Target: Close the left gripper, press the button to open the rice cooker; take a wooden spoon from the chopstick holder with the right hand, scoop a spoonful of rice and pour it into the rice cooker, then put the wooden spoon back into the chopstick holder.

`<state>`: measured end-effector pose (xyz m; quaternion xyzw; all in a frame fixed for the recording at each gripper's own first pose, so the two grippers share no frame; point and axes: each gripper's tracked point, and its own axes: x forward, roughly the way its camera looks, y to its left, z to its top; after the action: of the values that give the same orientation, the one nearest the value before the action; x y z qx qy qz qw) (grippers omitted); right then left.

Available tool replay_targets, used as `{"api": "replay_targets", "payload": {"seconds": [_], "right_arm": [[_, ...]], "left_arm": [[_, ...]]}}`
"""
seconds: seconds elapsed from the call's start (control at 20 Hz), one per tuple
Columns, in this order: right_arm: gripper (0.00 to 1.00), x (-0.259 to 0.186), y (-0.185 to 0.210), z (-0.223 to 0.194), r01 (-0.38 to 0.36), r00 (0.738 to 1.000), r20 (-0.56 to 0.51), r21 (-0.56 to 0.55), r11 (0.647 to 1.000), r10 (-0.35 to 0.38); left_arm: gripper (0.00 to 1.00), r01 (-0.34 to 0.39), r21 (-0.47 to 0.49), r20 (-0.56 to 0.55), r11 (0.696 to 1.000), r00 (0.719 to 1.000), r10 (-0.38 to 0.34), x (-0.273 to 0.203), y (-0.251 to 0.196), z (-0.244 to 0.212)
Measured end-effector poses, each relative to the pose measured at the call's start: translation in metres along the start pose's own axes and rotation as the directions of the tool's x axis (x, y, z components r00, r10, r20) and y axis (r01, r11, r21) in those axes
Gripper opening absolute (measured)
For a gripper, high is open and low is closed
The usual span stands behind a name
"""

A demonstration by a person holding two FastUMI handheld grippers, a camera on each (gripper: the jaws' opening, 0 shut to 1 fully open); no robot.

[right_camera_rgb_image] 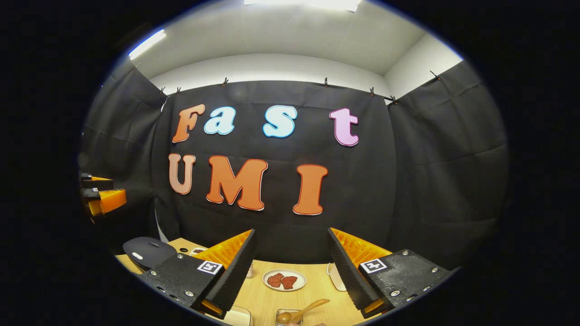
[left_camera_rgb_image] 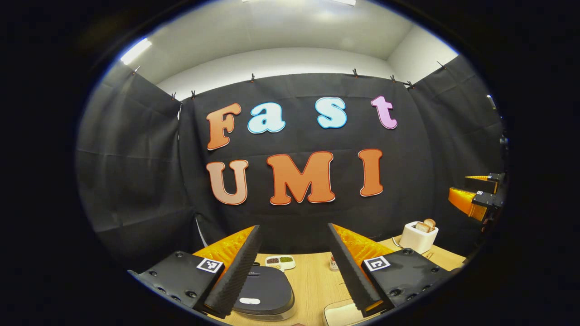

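Both grippers spread, rice cooker (left_camera_rgb_image: 264,292) below left gripper (left_camera_rgb_image: 294,267)

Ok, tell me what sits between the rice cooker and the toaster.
Left gripper view: a small jar stands on the tabletop between rice cooker and toaster.

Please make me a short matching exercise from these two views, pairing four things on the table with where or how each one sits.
Things:
1. rice cooker
2. toaster
3. wooden spoon
4. plate

Places or states:
A. holds two reddish pieces, between the right gripper's open fingers
B. bread slices stick out of its top, at the table's far right in the left gripper view
C. lid down, just ahead of the left gripper
D. lies slanted in a small clear container at the bottom of the right gripper view

Pairs: 1-C, 2-B, 3-D, 4-A
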<state>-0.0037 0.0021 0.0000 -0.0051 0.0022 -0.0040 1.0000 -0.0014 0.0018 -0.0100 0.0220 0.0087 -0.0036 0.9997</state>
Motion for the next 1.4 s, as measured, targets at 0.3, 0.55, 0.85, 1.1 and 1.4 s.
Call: {"api": "replay_targets", "payload": {"seconds": [0.3, 0.55, 0.85, 1.1, 1.4], "right_arm": [[0.97, -0.001, 0.008, -0.006, 0.010, 1.000, -0.023, 0.012, 1.000, -0.010], [0.97, -0.006, 0.019, -0.015, 0.032, 0.998, -0.056, 0.016, 0.999, -0.032], [0.95, -0.017, 0.031, -0.024, 0.087, 0.991, -0.100, 0.022, 0.996, -0.084], [0.95, -0.022, 0.042, -0.022, 0.123, 0.986, -0.113, -0.040, 0.992, -0.126], [0.95, -0.002, 0.052, -0.025, 0.073, 0.990, -0.115, -0.036, 0.997, -0.077]], "left_arm": [[1.00, -0.004, -0.016, -0.048, 1.000, 0.999, 0.003, 0.005, 0.014, -0.018], [1.00, -0.006, -0.014, -0.167, 1.000, 0.986, 0.003, 0.013, 0.027, -0.057], [1.00, 0.011, 0.001, -0.247, 1.000, 0.969, -0.011, 0.020, 0.047, -0.089], [0.92, 0.006, -0.032, -0.313, 0.999, 0.950, -0.015, 0.027, 0.072, -0.119], [0.58, -0.013, 0.006, -0.409, 1.000, 0.912, 0.014, 0.032, 0.076, -0.149]]}}
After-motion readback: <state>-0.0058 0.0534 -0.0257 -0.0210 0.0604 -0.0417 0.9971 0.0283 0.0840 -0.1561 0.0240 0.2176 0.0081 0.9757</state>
